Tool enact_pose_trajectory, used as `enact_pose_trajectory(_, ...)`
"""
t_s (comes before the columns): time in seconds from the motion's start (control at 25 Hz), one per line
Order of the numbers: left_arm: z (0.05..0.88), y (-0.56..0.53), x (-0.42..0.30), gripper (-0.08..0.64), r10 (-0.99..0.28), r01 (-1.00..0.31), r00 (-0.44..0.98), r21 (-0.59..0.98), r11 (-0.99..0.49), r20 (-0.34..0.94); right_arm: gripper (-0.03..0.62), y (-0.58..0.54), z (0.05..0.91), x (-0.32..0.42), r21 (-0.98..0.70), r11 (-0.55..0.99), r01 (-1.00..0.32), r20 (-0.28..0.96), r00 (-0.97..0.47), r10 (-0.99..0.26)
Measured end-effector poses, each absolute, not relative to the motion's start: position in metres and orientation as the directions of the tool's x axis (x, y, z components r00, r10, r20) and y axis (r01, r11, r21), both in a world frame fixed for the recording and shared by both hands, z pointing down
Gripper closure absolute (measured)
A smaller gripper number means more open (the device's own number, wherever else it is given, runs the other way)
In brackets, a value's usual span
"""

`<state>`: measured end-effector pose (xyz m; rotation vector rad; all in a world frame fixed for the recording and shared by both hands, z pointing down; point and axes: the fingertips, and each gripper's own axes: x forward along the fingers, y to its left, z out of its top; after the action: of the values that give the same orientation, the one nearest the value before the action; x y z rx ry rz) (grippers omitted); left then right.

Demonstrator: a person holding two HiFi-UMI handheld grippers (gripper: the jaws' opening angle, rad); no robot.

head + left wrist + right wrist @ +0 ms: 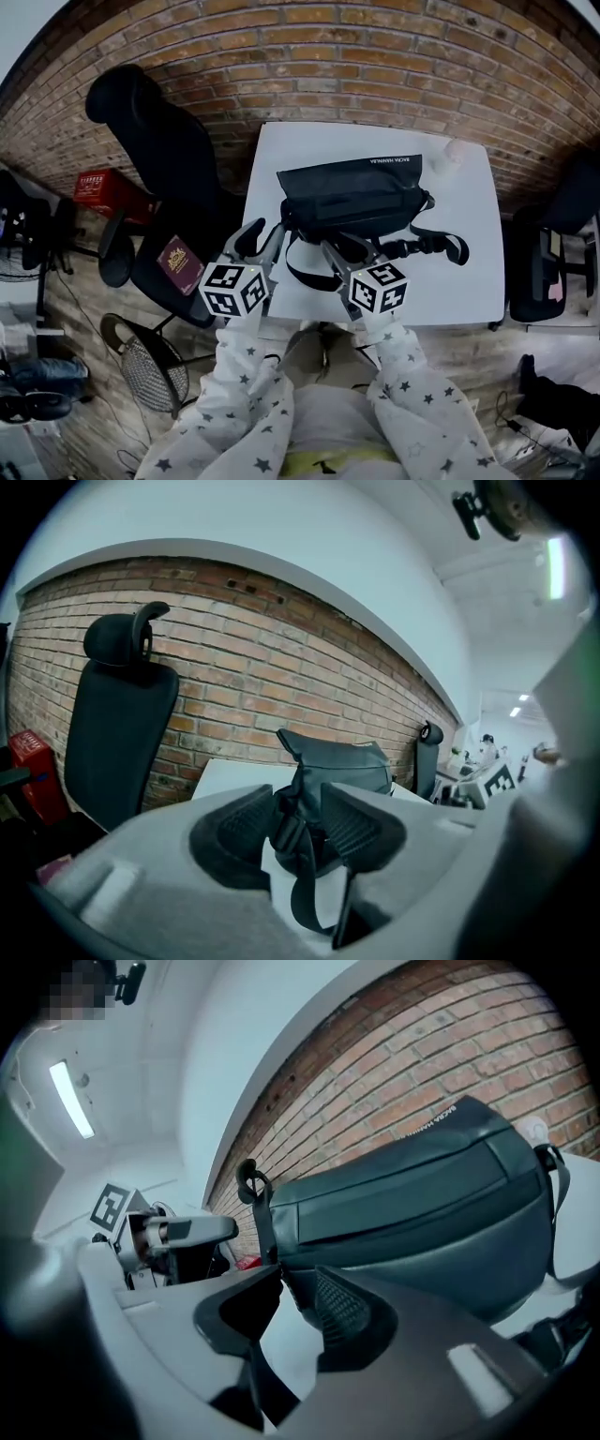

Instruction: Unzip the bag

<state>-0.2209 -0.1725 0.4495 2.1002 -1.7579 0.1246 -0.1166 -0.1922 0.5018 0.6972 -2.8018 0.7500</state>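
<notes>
Star-patterned sleeves (pixel 246 405) fill the bottom of the head view, each ending in a marker cube. Beyond them the left gripper (pixel 258 236) and right gripper (pixel 345 246) point at the near side of a black bag (pixel 352 192). The bag lies in the middle of a white table (pixel 469 272), with its strap (pixel 305 277) looping toward the lower edge.

The table stands against a brick wall (pixel 309 56) on a wooden floor (pixel 84 309). A black office chair (pixel 155 141) is at its left, with a dark red booklet (pixel 178 262) on the seat. A red crate (pixel 108 192) sits further left.

Only the gripper views show the jaws plainly. The left gripper (pixel 298 803) has its jaws spread, with the bag's strap and end hanging in the gap, and the pads do not press on them. The right gripper (pixel 298 1288) is also spread, with bare table showing between its jaws and the bag's front just beyond.

The right gripper view alone shows a ceiling light strip (pixel 70 1099).
</notes>
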Motion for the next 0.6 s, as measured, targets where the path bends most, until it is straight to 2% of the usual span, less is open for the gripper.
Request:
enact_pose_trajectory(0.28, 0.445, -0.215, -0.215, 0.341, -0.900, -0.939, 0.319, 0.227, -0.258, 0.298, 0.462, -0.186, 0.534, -0.141, -0.478, 0.712, -0.515, 0.321, -0.856, -0.404)
enact_pose_trajectory(0.6, 0.454, -0.230, -0.201, 0.324, -0.876, -0.917, 0.382, 0.236, -0.321, 0.293, 0.457, -0.184, 0.543, -0.148, -0.476, 0.687, -0.549, 0.341, -0.835, -0.432)
